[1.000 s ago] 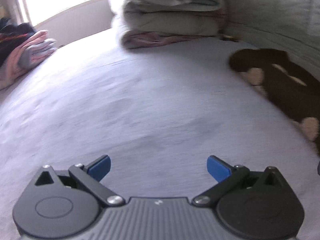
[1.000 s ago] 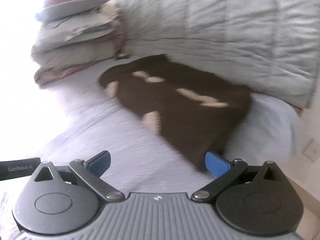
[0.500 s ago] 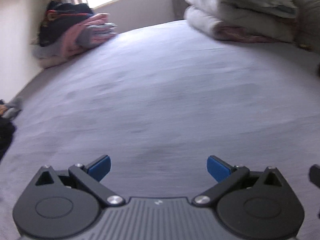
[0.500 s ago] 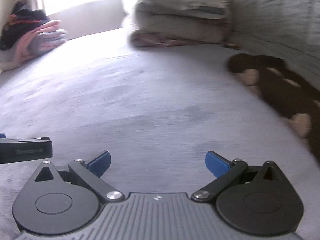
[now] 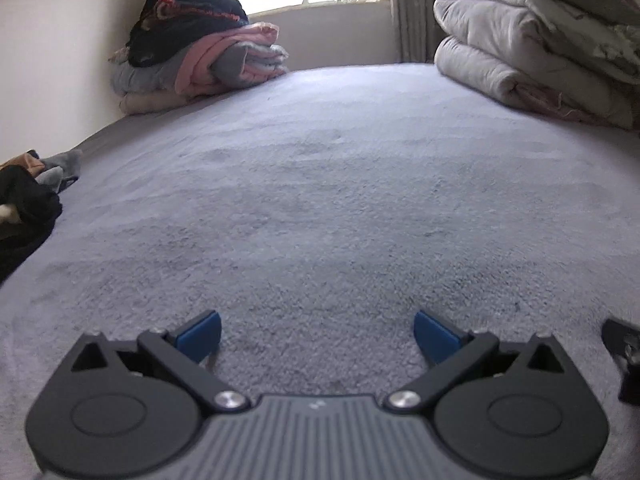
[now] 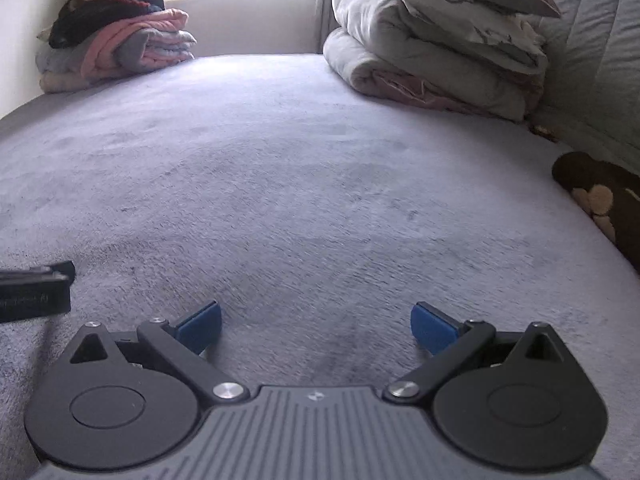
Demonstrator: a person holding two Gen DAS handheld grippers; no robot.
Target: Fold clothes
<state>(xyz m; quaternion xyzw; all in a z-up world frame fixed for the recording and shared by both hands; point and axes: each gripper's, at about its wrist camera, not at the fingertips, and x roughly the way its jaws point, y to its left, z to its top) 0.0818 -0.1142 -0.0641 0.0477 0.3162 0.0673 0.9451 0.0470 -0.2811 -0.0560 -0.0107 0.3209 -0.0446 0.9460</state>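
My left gripper is open and empty, low over the grey bed cover. My right gripper is open and empty too, beside it over the same cover. A folded dark brown garment with cream patches lies at the right edge of the bed in the right wrist view. A heap of loose dark and grey clothes lies at the left edge in the left wrist view. Part of the right gripper shows at the left view's right edge, and part of the left gripper at the right view's left edge.
A stack of folded clothes, pink, grey and dark, sits at the far left corner by the wall. Folded quilts and pillows are piled at the far right. A padded headboard runs along the right.
Both grippers have swung left, away from the brown garment. It has left the left view and slid to the right edge of the right view. The left heap of clothes has come into view.
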